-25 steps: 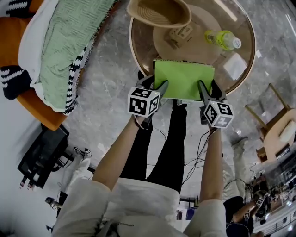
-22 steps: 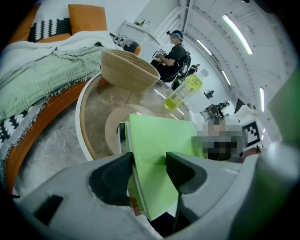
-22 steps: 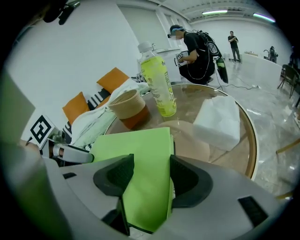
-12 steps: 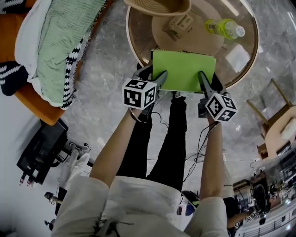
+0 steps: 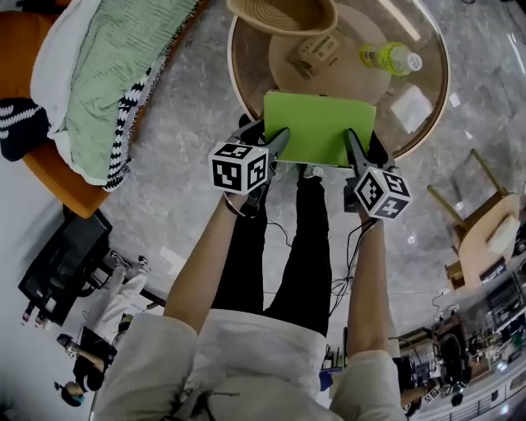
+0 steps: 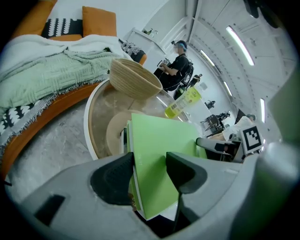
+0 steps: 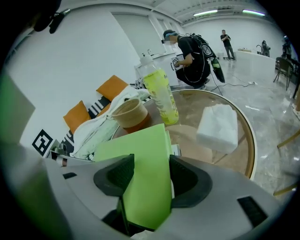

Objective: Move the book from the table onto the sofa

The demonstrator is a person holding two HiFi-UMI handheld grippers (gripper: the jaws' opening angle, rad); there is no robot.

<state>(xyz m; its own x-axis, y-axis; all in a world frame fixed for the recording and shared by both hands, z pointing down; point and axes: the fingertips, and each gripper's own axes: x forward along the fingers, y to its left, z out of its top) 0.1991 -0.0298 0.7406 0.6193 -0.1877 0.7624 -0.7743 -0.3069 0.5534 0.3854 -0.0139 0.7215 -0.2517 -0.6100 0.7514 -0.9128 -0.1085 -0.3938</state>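
Between both tongs, book clamped by left gripper and right gripper; lift level, move both together toward sofa beyond left gripper

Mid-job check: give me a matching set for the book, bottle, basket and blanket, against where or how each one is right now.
Things:
1. book
2. bottle
3. basket
4. blanket

States:
A. draped over the orange sofa
B. gripped at its near edge by the left claw and the right claw
C. yellow-green, upright on the table
D. tan and woven, at the table's far edge

Pairs: 1-B; 2-C; 3-D; 4-A
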